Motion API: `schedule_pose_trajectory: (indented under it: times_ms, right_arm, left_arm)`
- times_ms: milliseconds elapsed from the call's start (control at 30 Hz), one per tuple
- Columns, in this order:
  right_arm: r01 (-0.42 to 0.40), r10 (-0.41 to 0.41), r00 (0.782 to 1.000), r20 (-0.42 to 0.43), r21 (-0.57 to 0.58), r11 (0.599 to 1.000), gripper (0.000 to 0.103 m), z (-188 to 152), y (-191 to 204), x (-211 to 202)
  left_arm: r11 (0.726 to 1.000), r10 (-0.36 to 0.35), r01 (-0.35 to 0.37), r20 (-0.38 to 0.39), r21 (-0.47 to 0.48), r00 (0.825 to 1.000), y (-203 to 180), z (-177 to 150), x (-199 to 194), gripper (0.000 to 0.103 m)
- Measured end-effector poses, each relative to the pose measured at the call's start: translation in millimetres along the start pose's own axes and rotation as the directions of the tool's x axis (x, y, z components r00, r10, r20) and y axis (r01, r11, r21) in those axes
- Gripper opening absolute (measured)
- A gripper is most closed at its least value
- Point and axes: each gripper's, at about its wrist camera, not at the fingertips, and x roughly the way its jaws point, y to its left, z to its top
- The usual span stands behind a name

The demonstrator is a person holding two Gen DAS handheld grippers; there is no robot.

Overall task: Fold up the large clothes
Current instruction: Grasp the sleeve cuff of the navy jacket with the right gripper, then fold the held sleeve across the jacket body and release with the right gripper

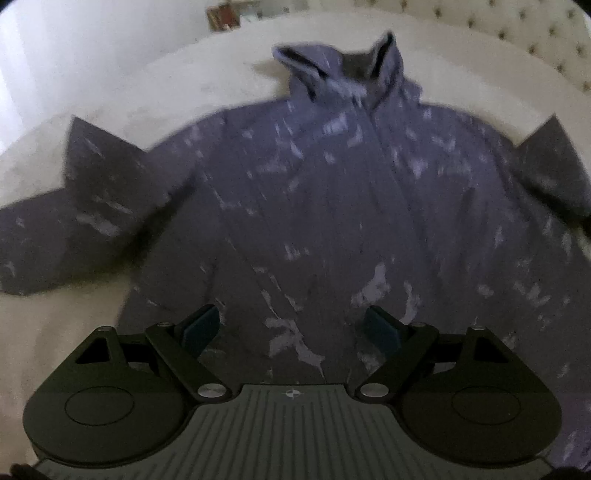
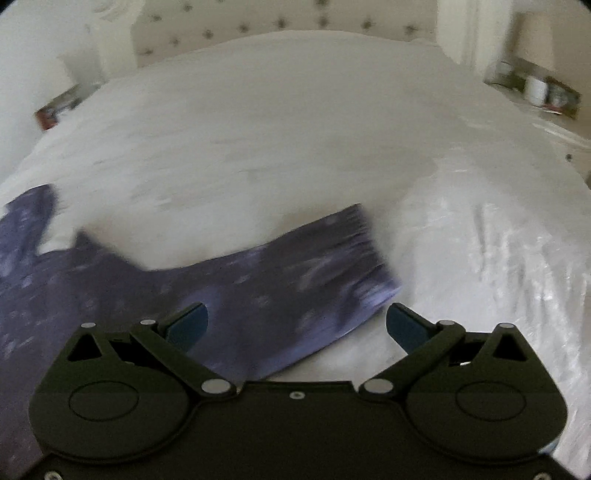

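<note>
A large purple hooded jacket (image 1: 332, 192) with pale blotches lies spread flat on the white bed (image 1: 184, 85), hood at the far end, sleeves bent out to both sides. My left gripper (image 1: 291, 325) is open and empty, above the jacket's lower middle. In the right wrist view one sleeve (image 2: 288, 273) stretches to the right across the bed, its cuff (image 2: 373, 258) at the end. My right gripper (image 2: 297, 325) is open and empty, just above the sleeve near the cuff. Both views are blurred.
A tufted cream headboard (image 2: 280, 22) stands at the far end of the bed. A nightstand (image 2: 539, 92) with a lamp and cups is at the far right. Another nightstand (image 2: 59, 107) is at the far left. White bedding (image 2: 480, 258) lies to the right of the sleeve.
</note>
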Motion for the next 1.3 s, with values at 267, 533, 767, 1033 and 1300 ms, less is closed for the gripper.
schedule_pose_trajectory:
  times_ms: [267, 533, 767, 1033, 1300]
  right_arm:
    - [0.066, -0.065, 0.997, -0.046, 0.038, 0.997, 0.081, -4, -15, 39]
    - [0.073, -0.073, 0.997, -0.003, 0.017, 0.997, 0.020, 0, -16, 17]
    - [0.038, -0.040, 0.995, 0.088, 0.033, 0.999, 0.017, 37, -5, -45]
    - [-0.132, 0.141, 0.966, 0.217, -0.058, 0.990, 0.017, 76, 85, -127]
    - [-0.383, 0.432, 0.888, 0.156, -0.267, 0.884, 0.017, 55, 247, -141]
  left_arm:
    - [0.998, -0.023, 0.022, 0.017, 0.063, 1.000, -5, -14, 14, 0.099]
    - [0.996, -0.069, 0.069, -0.008, 0.065, 0.998, 0, -8, 15, 0.101]
    - [0.994, -0.096, 0.093, 0.050, 0.062, 0.994, 25, 3, -7, 0.101]
    - [0.999, -0.039, 0.037, 0.142, 0.014, 0.989, 63, 4, -9, 0.101]
    - [0.996, -0.055, 0.065, 0.163, -0.057, 0.985, 97, -7, -1, 0.101]
